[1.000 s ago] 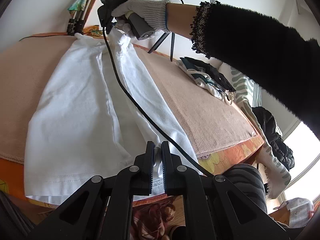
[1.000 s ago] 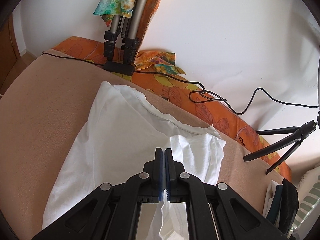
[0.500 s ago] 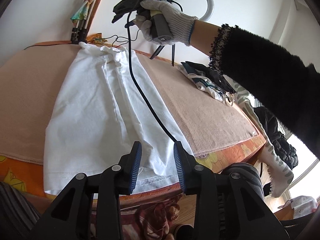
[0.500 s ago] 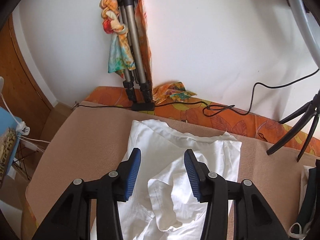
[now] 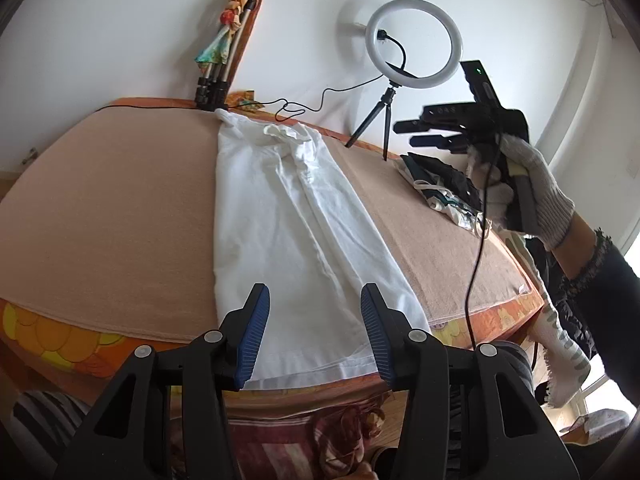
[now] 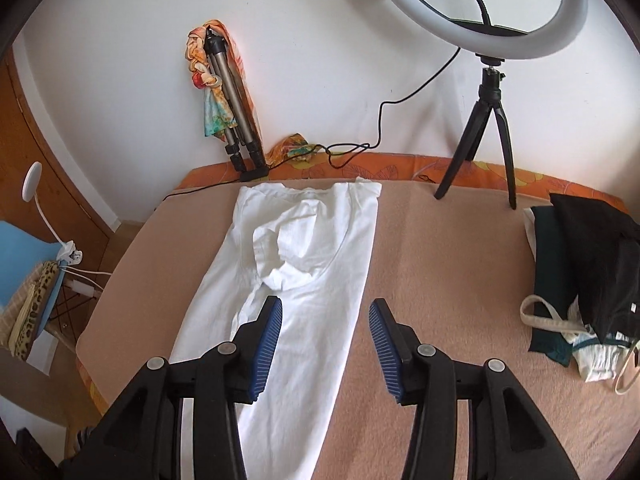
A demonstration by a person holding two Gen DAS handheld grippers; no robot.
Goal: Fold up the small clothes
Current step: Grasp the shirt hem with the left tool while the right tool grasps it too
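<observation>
Left claw (image 5: 312, 332), released and empty, hangs just over the hem end of the white shirt (image 5: 288, 216). The shirt lies as a long narrow strip on the table (image 5: 100, 216), running straight away toward the collar. Right claw (image 6: 325, 344), also released, hovers above the shirt's middle, nearer the collar.

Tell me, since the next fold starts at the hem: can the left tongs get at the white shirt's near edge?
Probably yes: the left tongs are open just above the white shirt, with nothing lying between.
</observation>
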